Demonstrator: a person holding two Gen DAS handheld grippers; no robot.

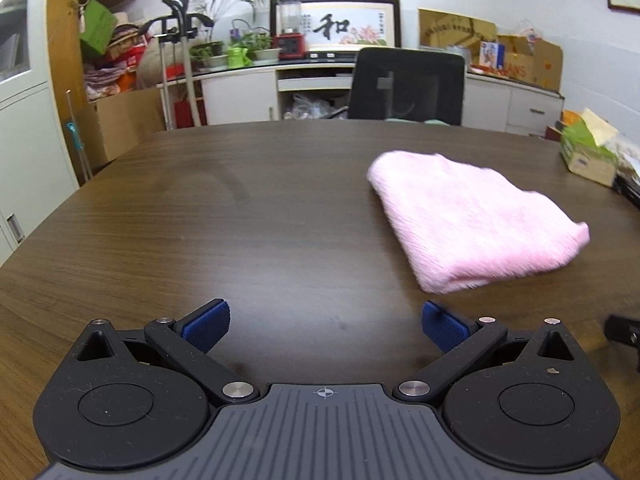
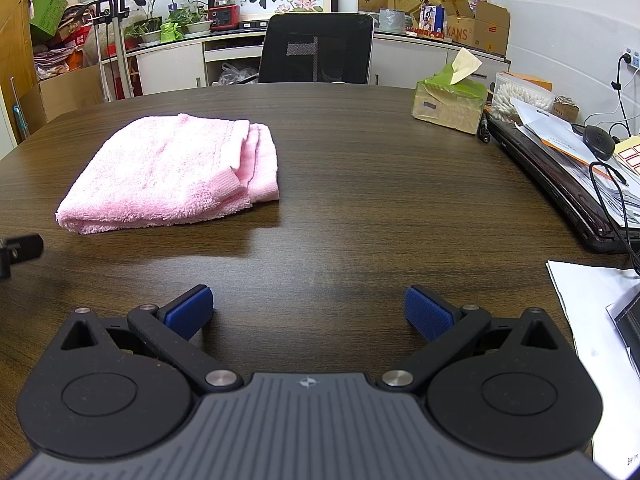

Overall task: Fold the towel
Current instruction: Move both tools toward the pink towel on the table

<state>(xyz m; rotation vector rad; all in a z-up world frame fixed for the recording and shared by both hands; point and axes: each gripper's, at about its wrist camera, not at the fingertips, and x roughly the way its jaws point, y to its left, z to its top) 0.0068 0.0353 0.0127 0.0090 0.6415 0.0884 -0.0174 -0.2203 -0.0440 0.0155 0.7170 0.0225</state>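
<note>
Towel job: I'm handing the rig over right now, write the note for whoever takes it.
Left tongs: open, empty, low over the table, towel ahead to their right.
Right tongs: open, empty, towel ahead to their left.
Pink towel: lies on the table folded into a compact stack, layered edges showing on its right side; neither tongs touch it.
Done: folding looks finished.
Left: perhaps square up the slightly uneven edges, otherwise nothing obvious.

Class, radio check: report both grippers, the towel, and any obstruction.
Left gripper open, empty. Right gripper open, empty. Towel folded on table, untouched. Nothing in the way.
</note>
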